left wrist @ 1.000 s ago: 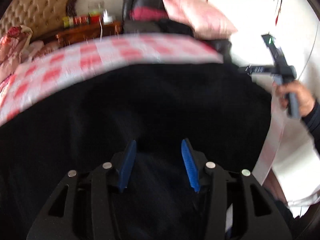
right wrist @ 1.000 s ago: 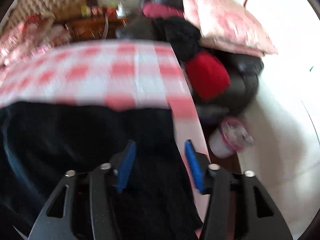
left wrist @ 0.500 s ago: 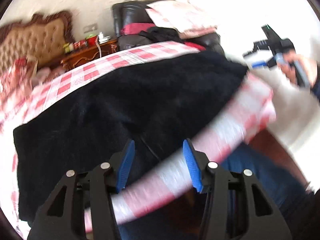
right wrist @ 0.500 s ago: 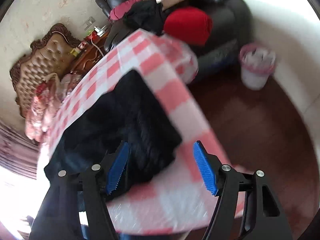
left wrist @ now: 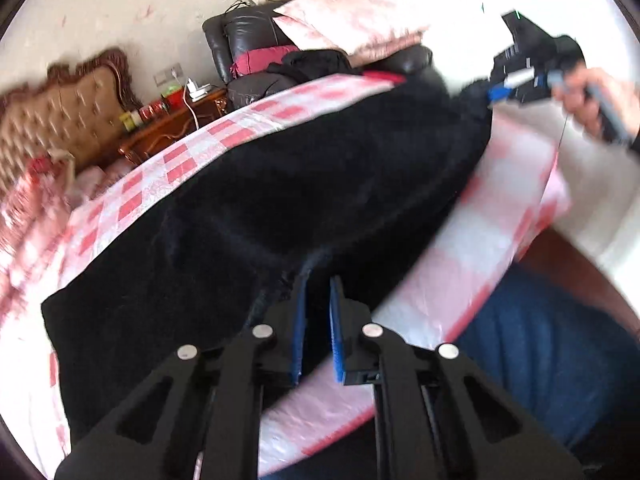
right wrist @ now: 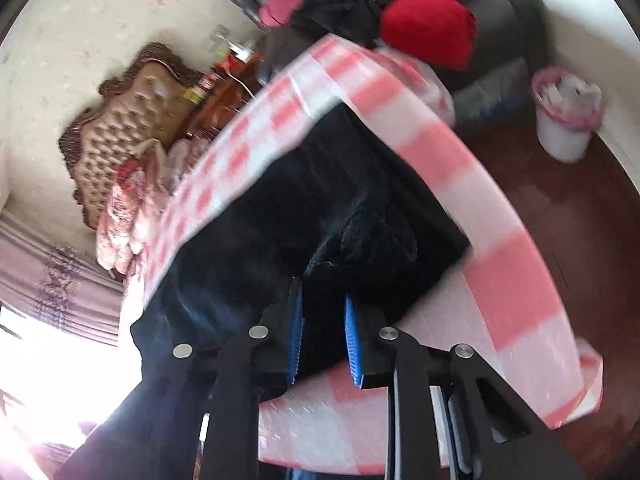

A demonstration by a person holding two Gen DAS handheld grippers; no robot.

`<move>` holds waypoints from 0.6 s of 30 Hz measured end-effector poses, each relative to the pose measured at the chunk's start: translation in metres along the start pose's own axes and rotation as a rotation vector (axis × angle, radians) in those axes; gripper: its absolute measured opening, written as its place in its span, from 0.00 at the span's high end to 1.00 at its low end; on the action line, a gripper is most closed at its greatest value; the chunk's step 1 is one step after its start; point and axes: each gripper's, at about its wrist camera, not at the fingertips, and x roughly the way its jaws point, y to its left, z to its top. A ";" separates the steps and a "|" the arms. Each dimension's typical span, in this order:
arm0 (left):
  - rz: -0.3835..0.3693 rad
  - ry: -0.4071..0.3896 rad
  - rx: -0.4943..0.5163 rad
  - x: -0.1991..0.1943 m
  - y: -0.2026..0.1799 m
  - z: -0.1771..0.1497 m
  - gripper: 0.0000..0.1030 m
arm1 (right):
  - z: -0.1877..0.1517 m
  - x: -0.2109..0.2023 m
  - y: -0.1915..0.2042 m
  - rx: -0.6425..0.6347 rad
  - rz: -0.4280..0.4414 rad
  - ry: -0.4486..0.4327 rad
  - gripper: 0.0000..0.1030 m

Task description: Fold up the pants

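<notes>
A: Where are the pants?

B: The black pants (left wrist: 280,200) sprawl across the checkered tablecloth (left wrist: 168,172), from 9 to 2 o'clock.

A: Grippers?

B: The left gripper (left wrist: 318,304) pinches the near hem at 6; the right gripper (right wrist: 322,320) is clamped on the fabric edge too.

A tufted headboard (left wrist: 60,116) and black leather armchair (left wrist: 248,40) stand against pale walls.

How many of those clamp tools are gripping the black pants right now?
2. The left gripper pinches the black pants at the near table edge; the right gripper clamps another near edge.
</notes>
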 end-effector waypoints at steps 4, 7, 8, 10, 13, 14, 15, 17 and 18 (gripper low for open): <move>-0.008 0.003 -0.029 0.001 0.028 0.019 0.89 | 0.014 0.000 0.014 -0.045 0.004 -0.016 0.85; -0.001 0.041 0.085 0.004 0.002 0.015 0.89 | 0.018 0.002 0.007 -0.050 -0.018 -0.022 0.86; 0.009 0.058 0.125 0.006 -0.008 0.009 0.89 | 0.017 0.002 0.001 -0.044 -0.017 -0.024 0.86; 0.029 0.084 0.178 0.014 -0.028 -0.004 0.89 | 0.012 0.000 -0.012 -0.016 -0.010 -0.021 0.87; 0.031 0.107 0.168 0.021 -0.041 -0.020 0.81 | 0.004 0.002 -0.026 0.000 -0.013 -0.006 0.87; 0.032 0.106 0.165 0.021 -0.043 -0.023 0.81 | 0.003 0.003 -0.029 0.008 -0.012 -0.002 0.87; 0.029 0.105 0.157 0.022 -0.045 -0.025 0.76 | 0.001 0.004 -0.034 0.025 -0.004 0.007 0.87; 0.027 0.102 0.143 0.022 -0.047 -0.028 0.67 | -0.001 0.005 -0.043 0.057 0.018 0.019 0.86; 0.029 0.102 0.133 0.024 -0.047 -0.030 0.66 | -0.002 0.004 -0.047 0.068 0.030 0.020 0.85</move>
